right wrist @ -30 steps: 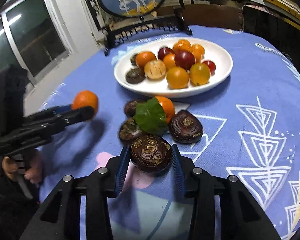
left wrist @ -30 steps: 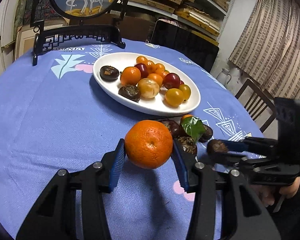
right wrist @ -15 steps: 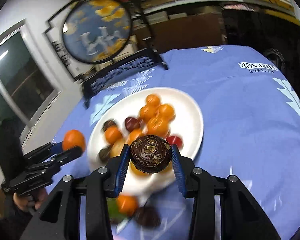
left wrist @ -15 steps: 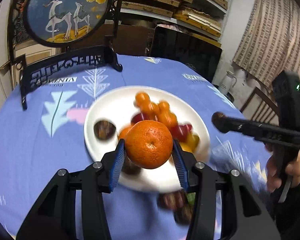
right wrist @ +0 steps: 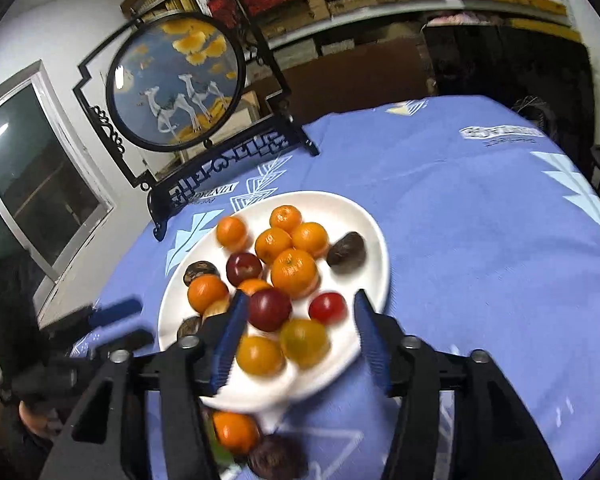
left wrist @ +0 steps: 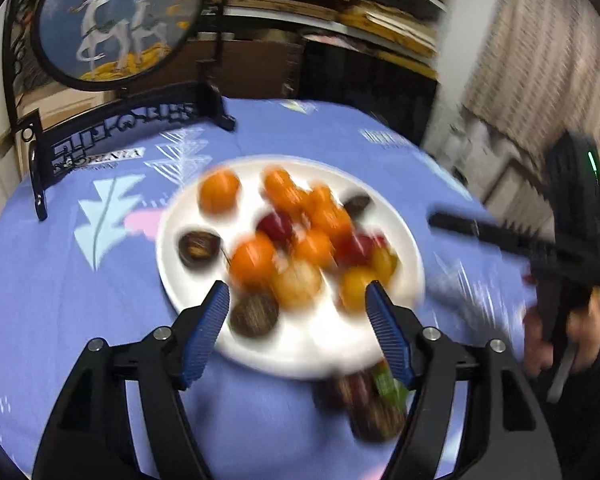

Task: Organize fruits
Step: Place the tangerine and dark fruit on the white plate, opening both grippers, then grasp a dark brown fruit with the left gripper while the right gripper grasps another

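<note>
Your white plate [right wrist: 374,240] is holding oranges [right wrist: 294,273], plums [right wrist: 269,309] and dark fruits [right wrist: 346,256]; both jaws are standing wide open, gripping nothing.

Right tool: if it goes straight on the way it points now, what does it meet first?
Probably the dark red fruit piled on the white plate, which sits between the open right tool; depth is unclear.

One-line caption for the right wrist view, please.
Open right claw hovers over a white plate piled with oranges, red and dark fruits on a blue tablecloth.
</note>
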